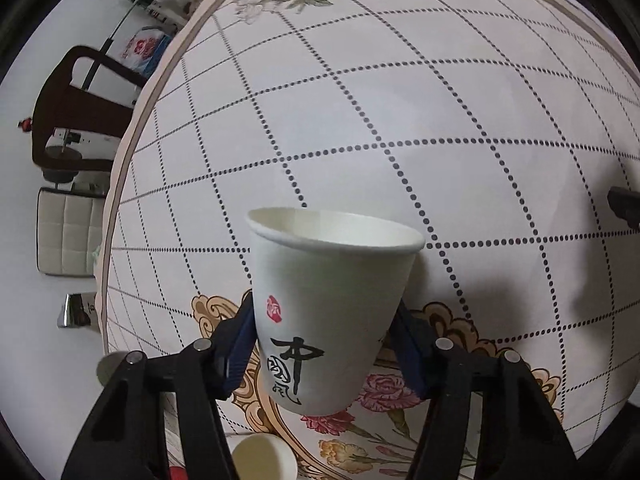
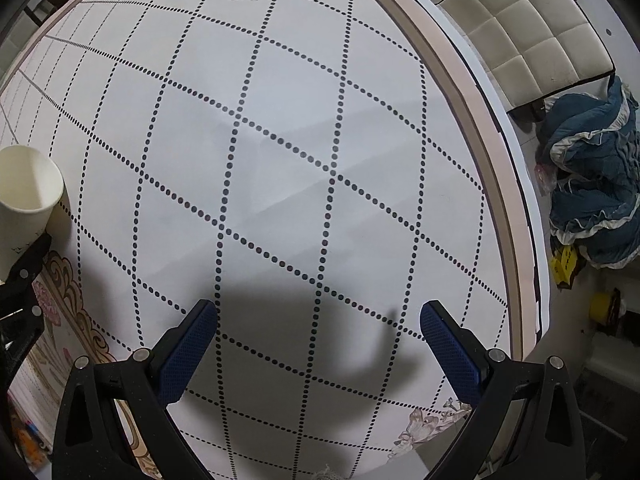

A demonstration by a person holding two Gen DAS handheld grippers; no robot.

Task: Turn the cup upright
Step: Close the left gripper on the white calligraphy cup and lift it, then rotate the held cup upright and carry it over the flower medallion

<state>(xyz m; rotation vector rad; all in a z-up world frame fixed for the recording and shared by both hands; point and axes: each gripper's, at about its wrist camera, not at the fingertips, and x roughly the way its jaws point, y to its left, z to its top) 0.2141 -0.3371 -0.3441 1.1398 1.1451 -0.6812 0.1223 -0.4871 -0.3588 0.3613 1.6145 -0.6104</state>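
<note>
A white paper cup [image 1: 328, 312] with black calligraphy and a red seal is held mouth-up, slightly tilted, above the table. My left gripper [image 1: 326, 344] is shut on its lower body, one blue pad on each side. The same cup [image 2: 24, 196] shows at the left edge of the right wrist view, with the left gripper's black frame below it. My right gripper [image 2: 318, 320] is open and empty over the dotted-grid tablecloth [image 2: 280, 160].
A second small pale cup [image 1: 264, 460] stands on the table below the left gripper. The round table's rim [image 2: 480, 128] curves at the right. Beyond it are a padded chair [image 2: 528, 36] and blue cloth [image 2: 592, 192] on the floor. A dark wooden chair [image 1: 80, 112] is at the left.
</note>
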